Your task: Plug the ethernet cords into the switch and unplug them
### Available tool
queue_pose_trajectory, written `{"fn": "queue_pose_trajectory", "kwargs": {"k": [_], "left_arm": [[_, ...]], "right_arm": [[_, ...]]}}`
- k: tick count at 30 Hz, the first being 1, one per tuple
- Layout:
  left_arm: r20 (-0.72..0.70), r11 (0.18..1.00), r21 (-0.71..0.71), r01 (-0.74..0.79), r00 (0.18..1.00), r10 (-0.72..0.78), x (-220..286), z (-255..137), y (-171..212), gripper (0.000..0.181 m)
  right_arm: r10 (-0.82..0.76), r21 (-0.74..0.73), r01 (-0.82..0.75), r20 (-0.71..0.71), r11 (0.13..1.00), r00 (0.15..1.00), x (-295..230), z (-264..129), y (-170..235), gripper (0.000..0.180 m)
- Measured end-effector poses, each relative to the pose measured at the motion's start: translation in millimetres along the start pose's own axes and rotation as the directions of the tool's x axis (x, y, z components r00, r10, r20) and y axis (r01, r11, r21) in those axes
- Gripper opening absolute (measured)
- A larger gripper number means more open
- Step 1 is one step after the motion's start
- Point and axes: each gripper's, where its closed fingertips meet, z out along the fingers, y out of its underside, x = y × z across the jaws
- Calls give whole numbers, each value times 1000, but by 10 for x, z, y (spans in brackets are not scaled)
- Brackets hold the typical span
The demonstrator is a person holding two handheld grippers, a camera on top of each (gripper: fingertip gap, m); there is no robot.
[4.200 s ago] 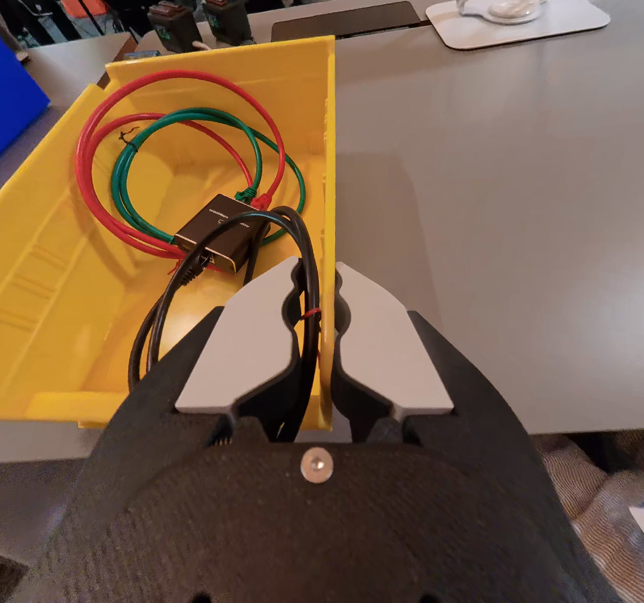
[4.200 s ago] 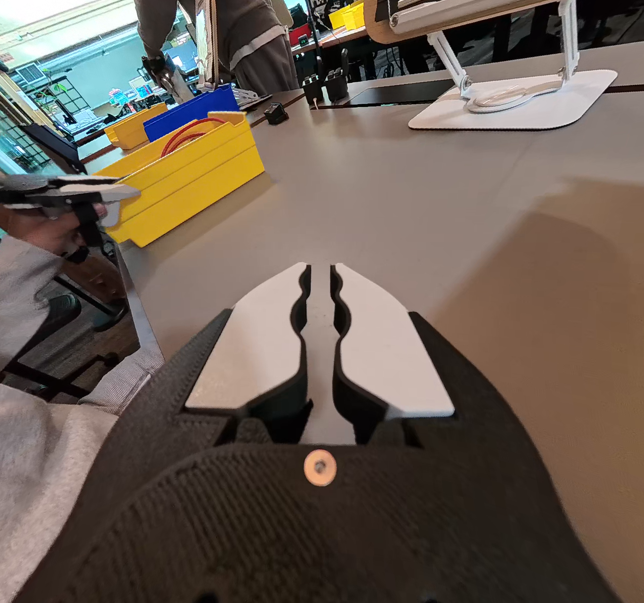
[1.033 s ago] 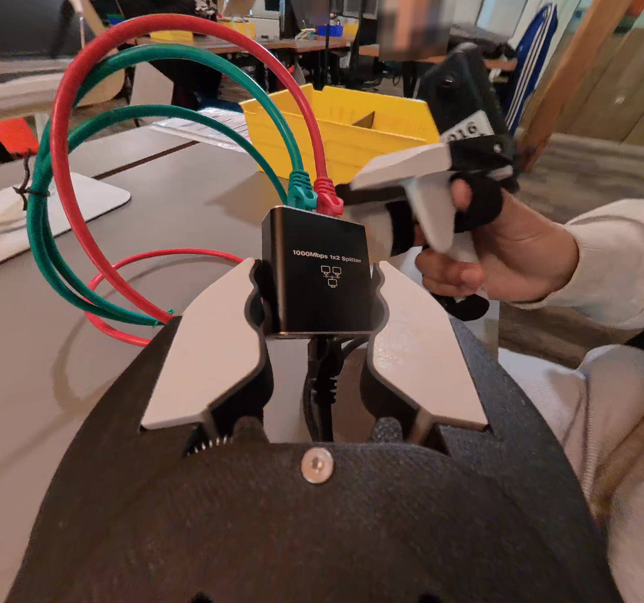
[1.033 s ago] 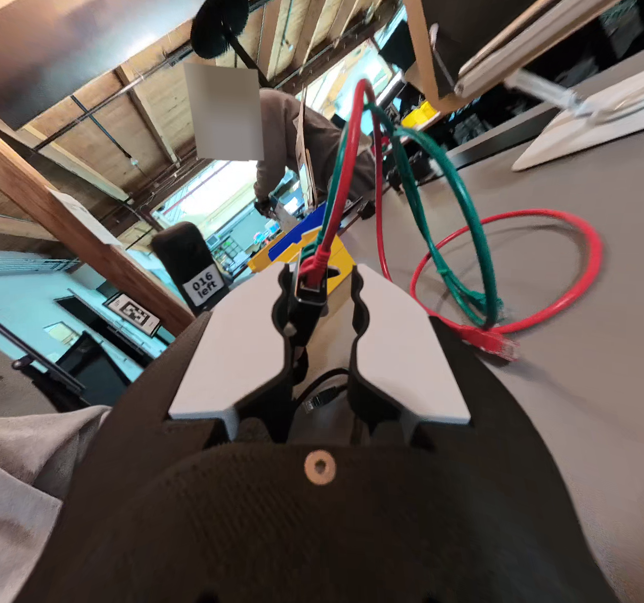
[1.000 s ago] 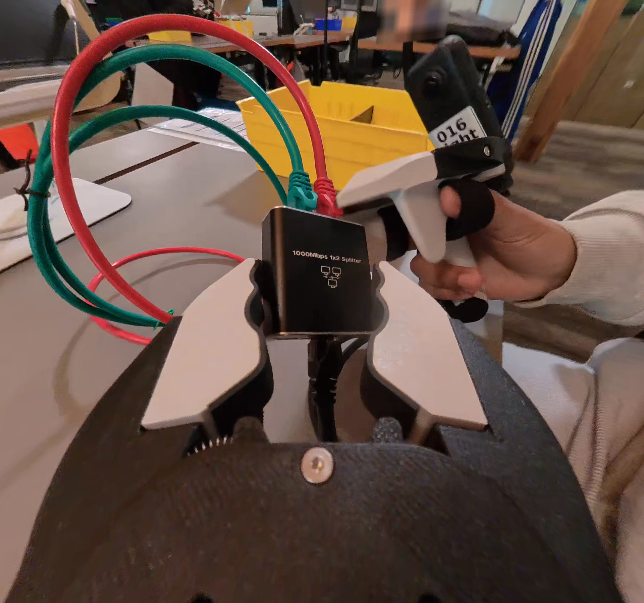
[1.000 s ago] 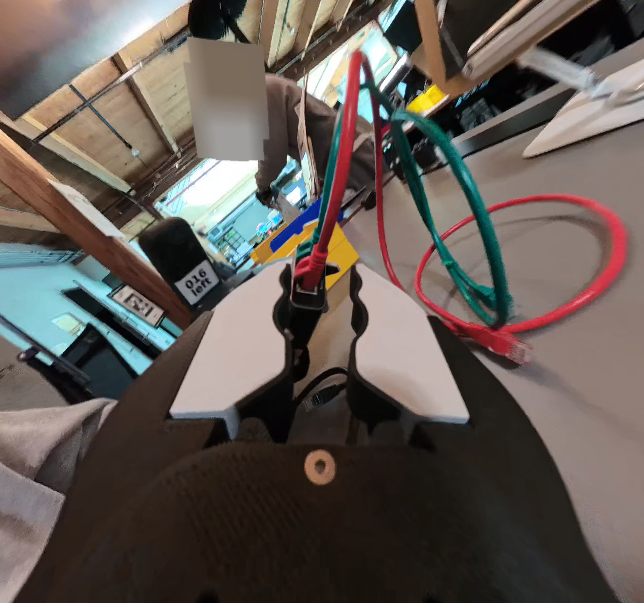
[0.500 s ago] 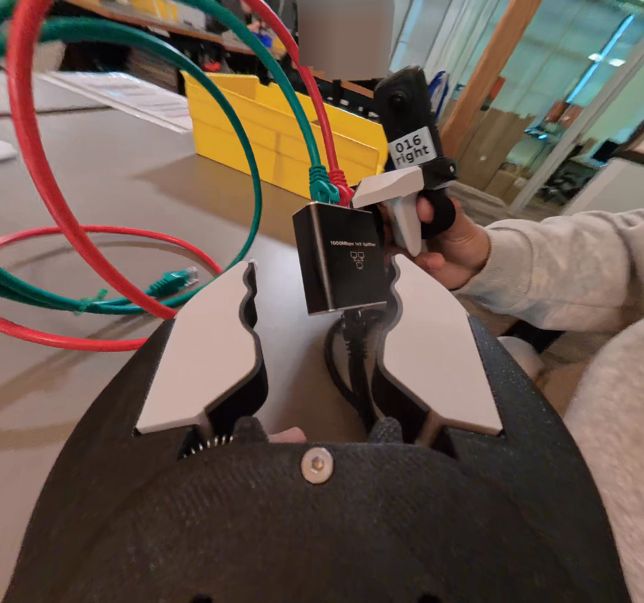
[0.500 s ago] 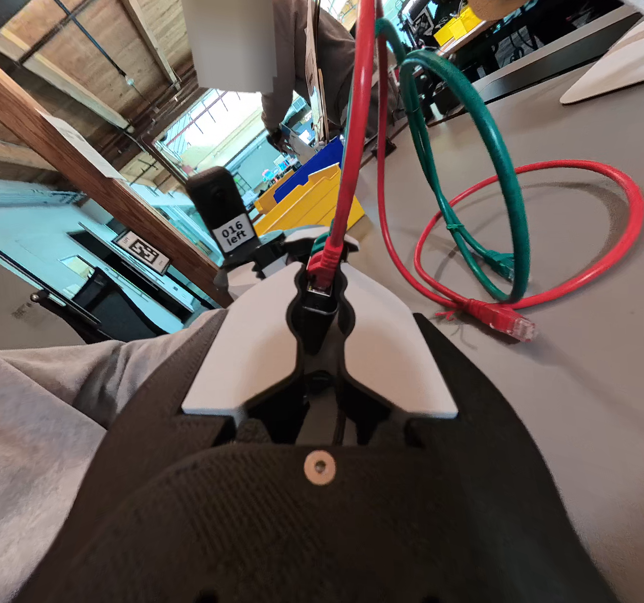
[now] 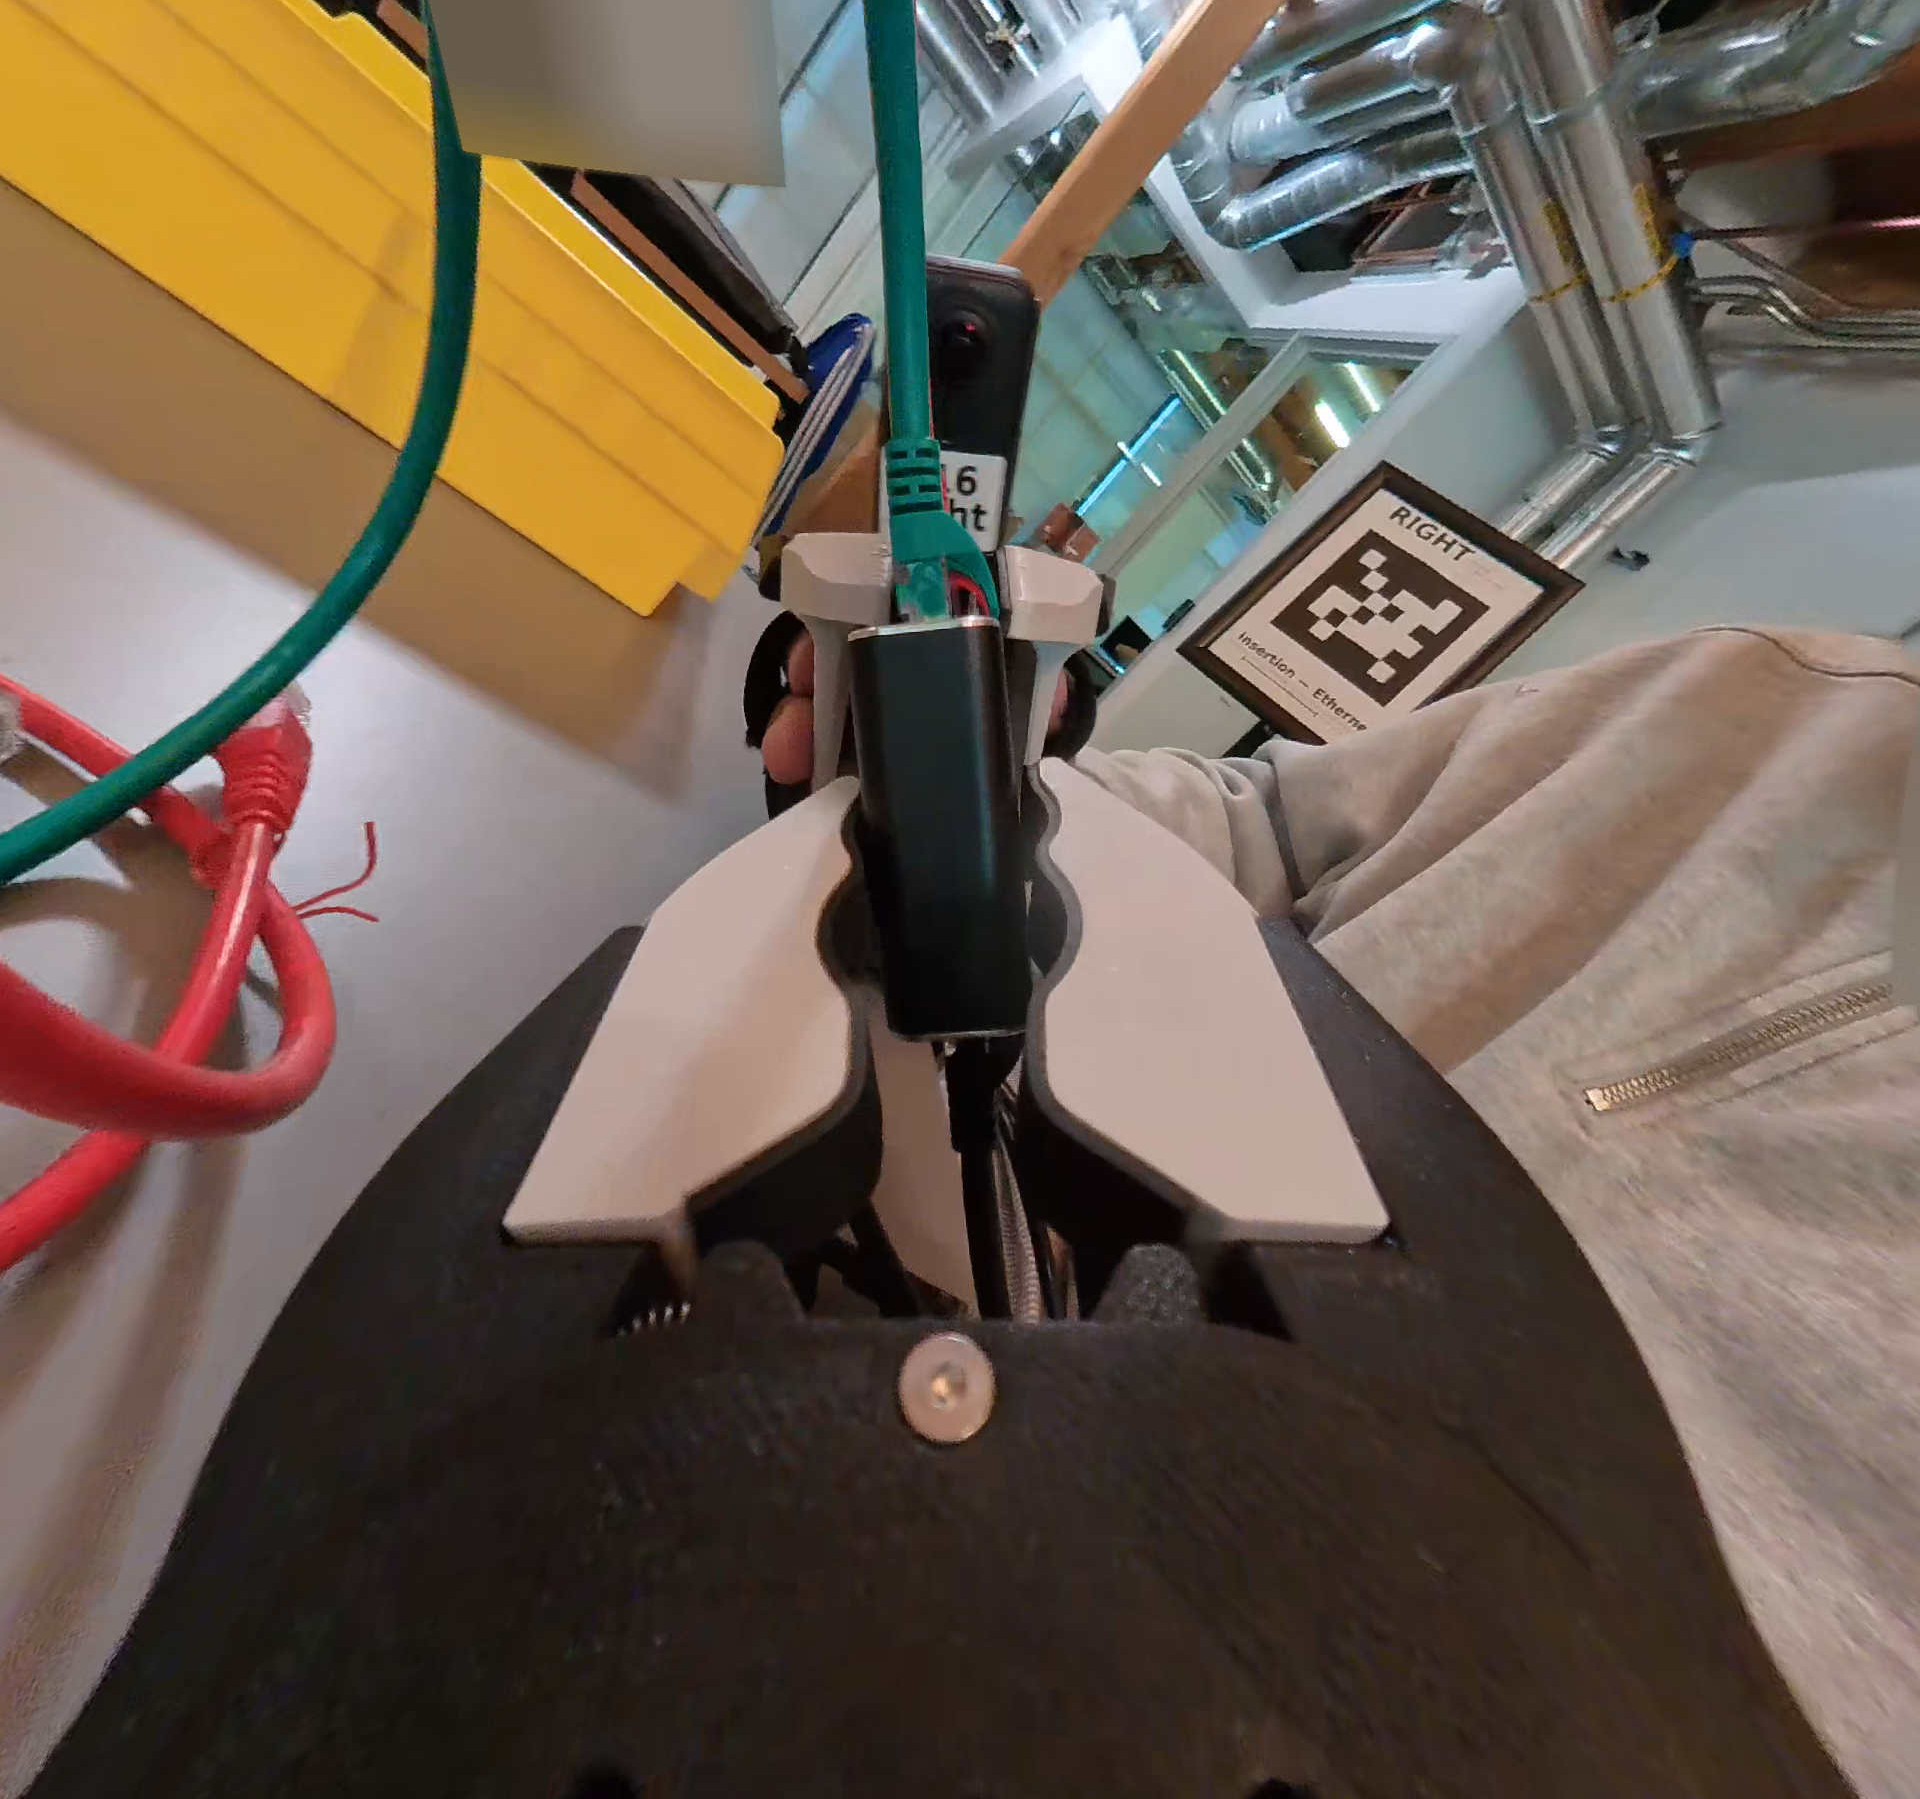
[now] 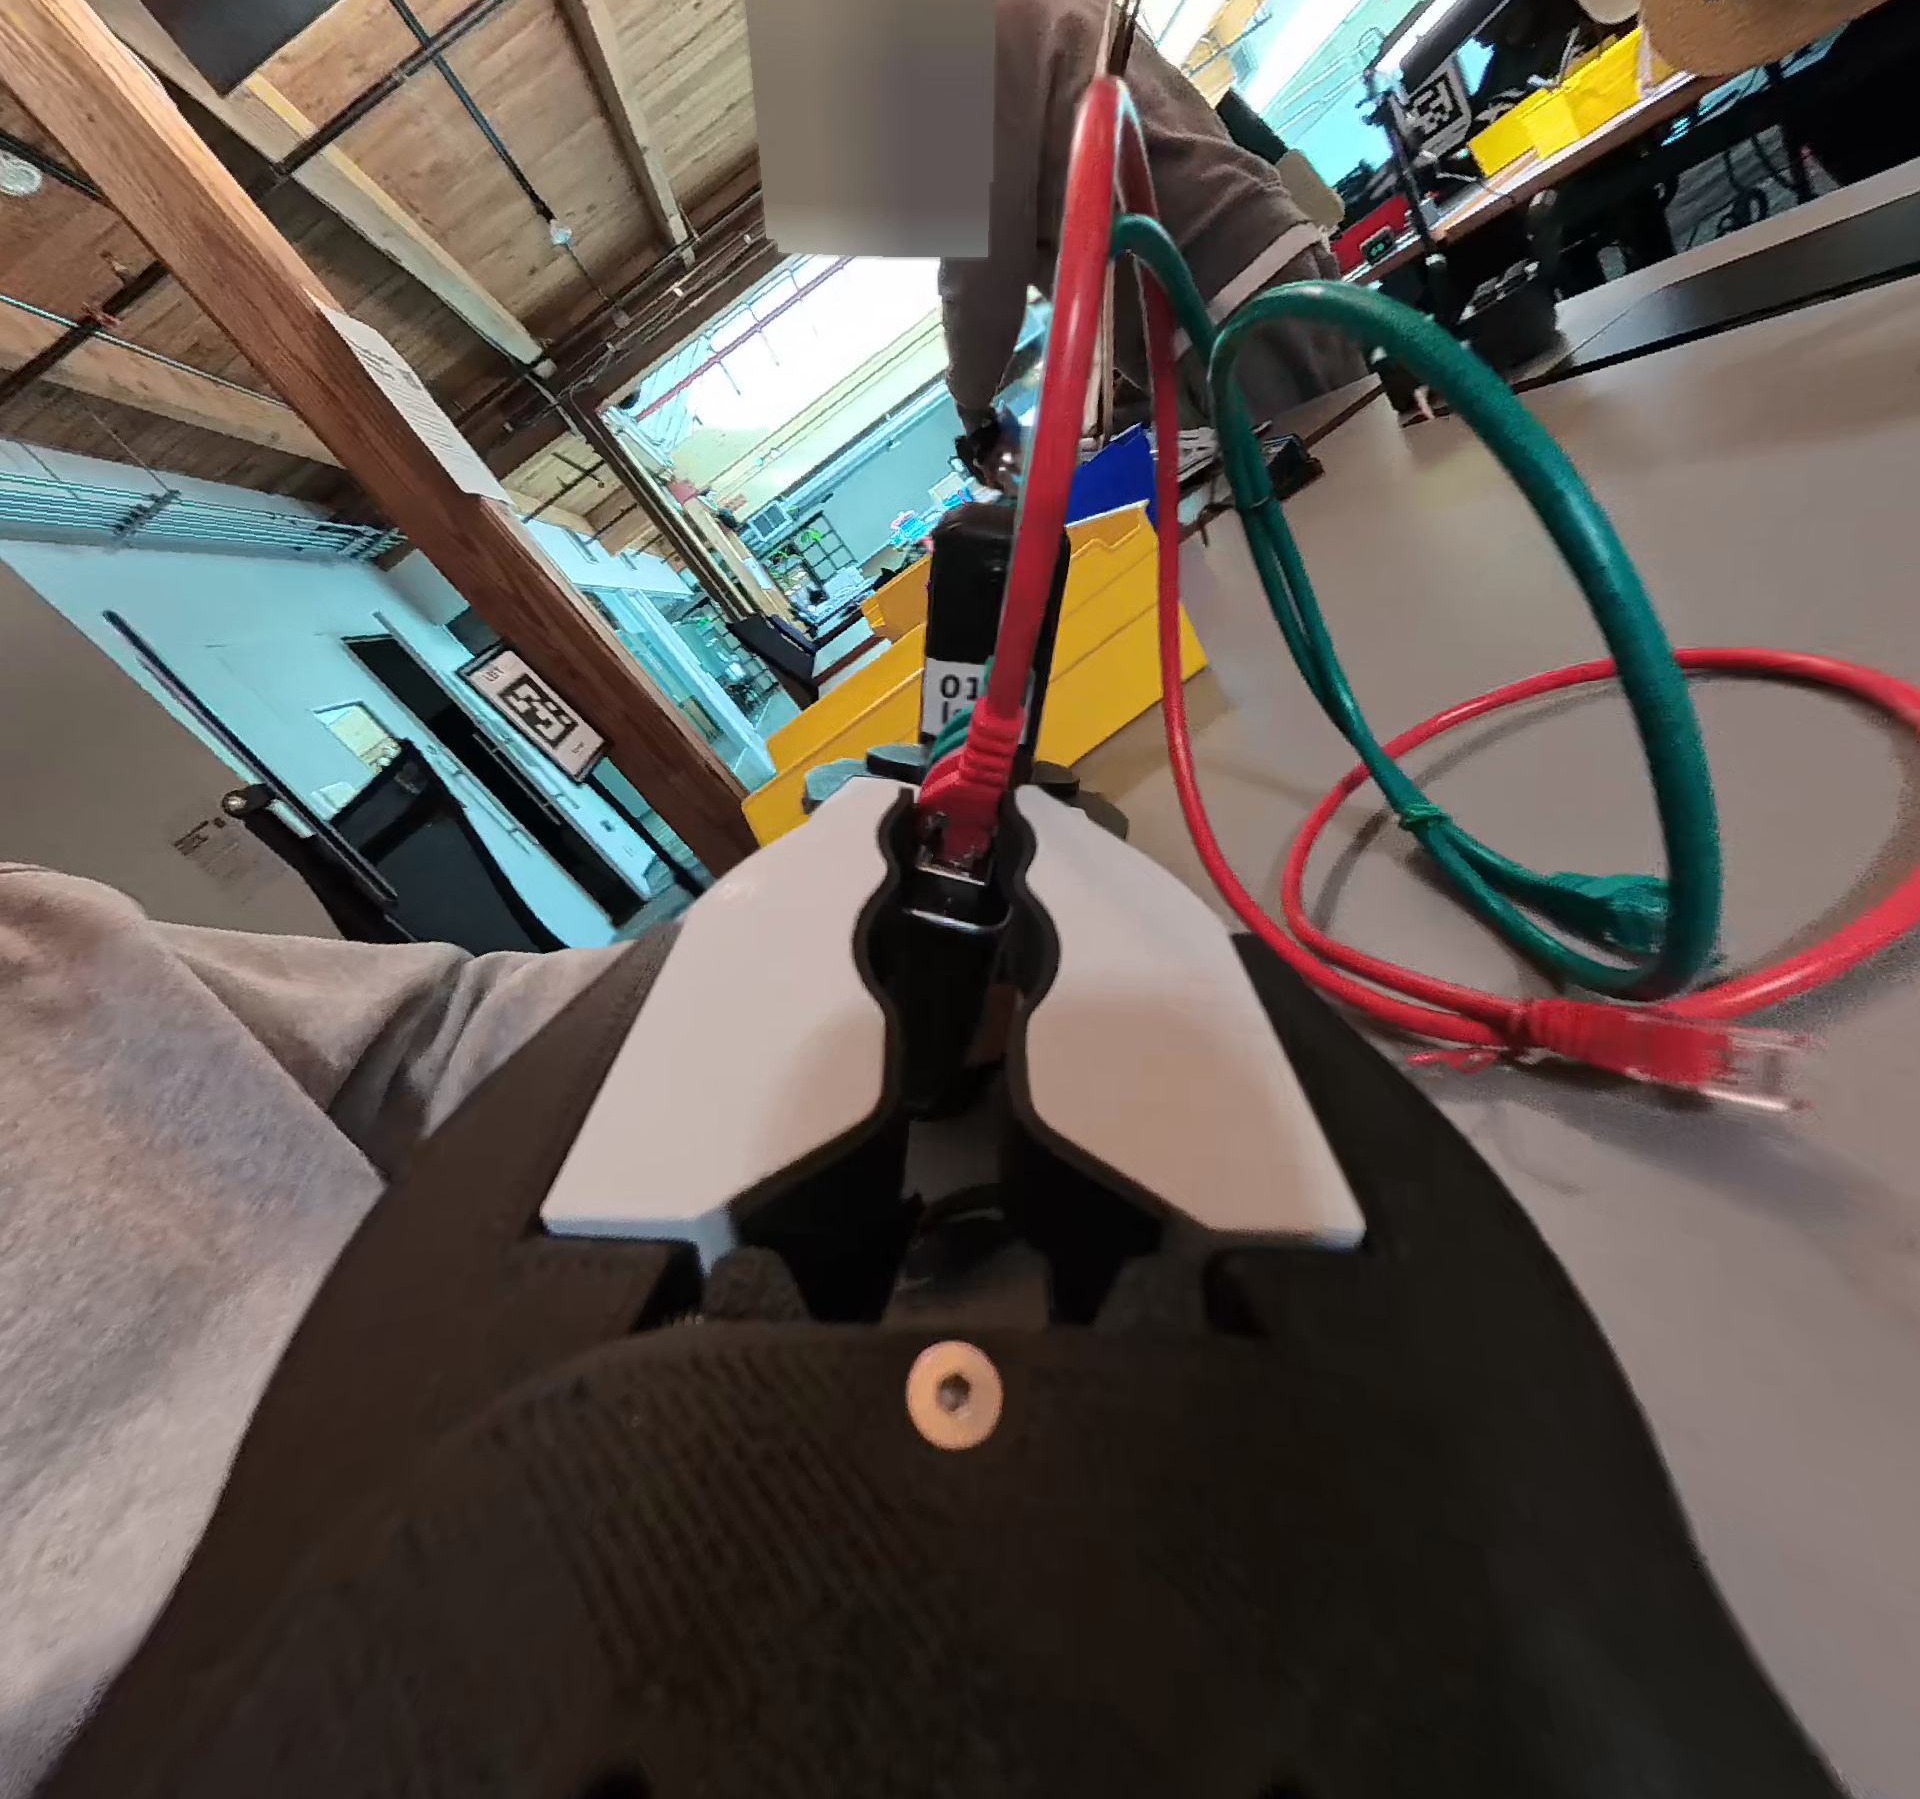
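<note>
While your left tongs (image 9: 943, 814) clamp the black switch (image 9: 940, 835), your right tongs (image 10: 958, 830) grip its far end. Green cord (image 9: 902, 191) and red cord (image 10: 1049, 461) sit plugged in at twelve o'clock.

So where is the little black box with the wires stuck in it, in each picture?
Left wrist view: the black switch stands at the centre, squeezed between the left gripper fingers.
Right wrist view: the switch is at the centre too, edge-on, pinched by the right gripper.
Shared landmark: the yellow bin on the table behind it.
</note>
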Motion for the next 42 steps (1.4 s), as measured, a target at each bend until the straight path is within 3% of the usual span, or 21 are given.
{"fn": "queue_pose_trajectory", "kwargs": {"k": [6, 18, 36, 42], "left_arm": [[91, 999, -11, -42, 995, 43, -81, -36, -9, 26], [131, 997, -36, -70, 989, 75, -115, -33, 7, 27], [158, 994, -86, -68, 984, 81, -150, -20, 67, 27], [160, 993, -90, -74, 983, 88, -148, -17, 70, 27]], "right_arm": [[-111, -10, 111, -95, 994, 989, 123, -90, -69, 32], [-71, -30, 69, -91, 997, 993, 177, -177, -32, 10], [38, -22, -39, -42, 999, 998, 159, -173, 3, 10], [51, -51, -53, -46, 997, 998, 168, -139, 65, 21]]}}
